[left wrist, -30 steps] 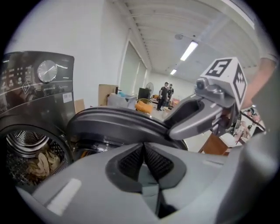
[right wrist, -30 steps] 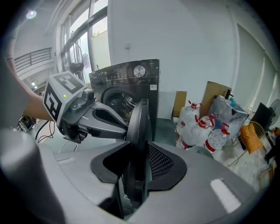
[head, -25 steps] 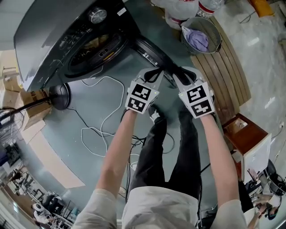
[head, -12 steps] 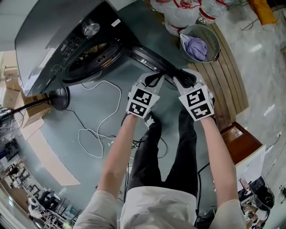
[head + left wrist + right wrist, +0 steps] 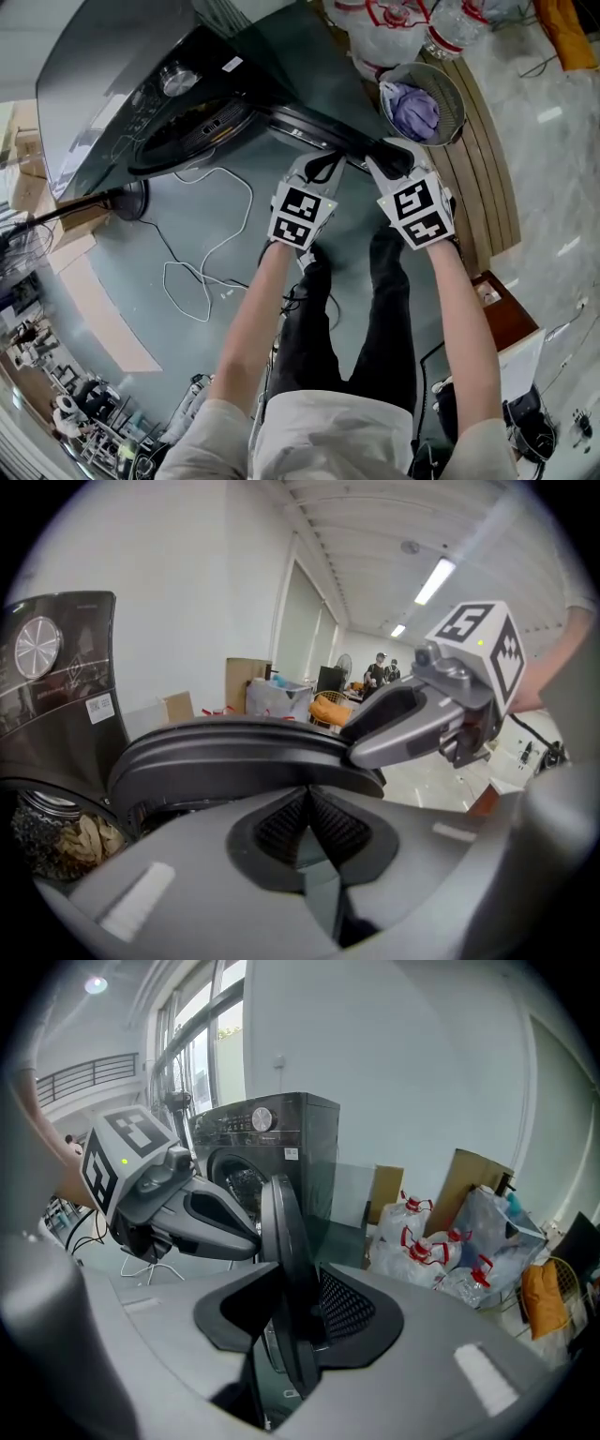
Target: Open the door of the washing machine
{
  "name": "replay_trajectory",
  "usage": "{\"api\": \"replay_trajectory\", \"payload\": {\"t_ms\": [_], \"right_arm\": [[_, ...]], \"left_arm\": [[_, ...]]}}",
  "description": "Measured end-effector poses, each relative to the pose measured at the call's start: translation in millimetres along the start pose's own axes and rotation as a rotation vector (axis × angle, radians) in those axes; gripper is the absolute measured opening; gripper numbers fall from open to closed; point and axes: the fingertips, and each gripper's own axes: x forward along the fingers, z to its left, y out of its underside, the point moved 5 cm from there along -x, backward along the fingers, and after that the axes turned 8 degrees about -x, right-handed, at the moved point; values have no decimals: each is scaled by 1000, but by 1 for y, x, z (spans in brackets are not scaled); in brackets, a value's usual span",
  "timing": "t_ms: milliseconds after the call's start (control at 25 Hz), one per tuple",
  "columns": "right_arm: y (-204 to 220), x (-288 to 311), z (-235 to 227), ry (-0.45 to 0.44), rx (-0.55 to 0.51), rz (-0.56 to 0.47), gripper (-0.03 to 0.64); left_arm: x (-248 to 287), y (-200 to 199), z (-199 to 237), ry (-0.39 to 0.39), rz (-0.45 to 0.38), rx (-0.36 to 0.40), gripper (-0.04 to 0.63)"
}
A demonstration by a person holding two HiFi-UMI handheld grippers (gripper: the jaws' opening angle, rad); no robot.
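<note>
The dark grey washing machine (image 5: pixel 112 94) stands at the upper left of the head view, its round opening (image 5: pixel 187 127) uncovered. Its black door (image 5: pixel 314 129) hangs swung out to the right. My right gripper (image 5: pixel 389 157) is shut on the door's rim, and in the right gripper view the rim (image 5: pixel 281 1232) sits pinched between the pads (image 5: pixel 347 1307). My left gripper (image 5: pixel 323 167) is shut with nothing in it, just beside the door edge. In the left gripper view its pads (image 5: pixel 281 822) meet below the door rim (image 5: pixel 234 752), with the right gripper (image 5: pixel 412 714) above.
A wire basket (image 5: pixel 448 66) holding purple cloth sits on a slatted wooden bench (image 5: pixel 483 178) at the right. Water bottles (image 5: pixel 394 19) stand behind it. A white cable (image 5: pixel 216 248) loops over the floor by a round stand base (image 5: pixel 131 199). The person's legs (image 5: pixel 337 319) are below the grippers.
The door has swung further out from the machine with the right gripper on its rim. The left gripper has moved along beside it, still shut.
</note>
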Motion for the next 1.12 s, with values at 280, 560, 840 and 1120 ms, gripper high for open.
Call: {"api": "replay_trajectory", "payload": {"t_ms": [280,560,840,1120], "right_arm": [[-4,7,-43,-19,-35,-8,120],[-15,13,-85,-43,-92,-7,120],[-24,25,-115,-56,-150,-22,120],[-29,32,-133,-83,-165,-39,120]], "left_arm": [[27,-21,6,-49,-30,-25,58],[52,-49,6,-61,-49,-61,58],[79,-62,11,-99,-53,-79,58],[89,-72,15,-152,-88,-156,58]]}}
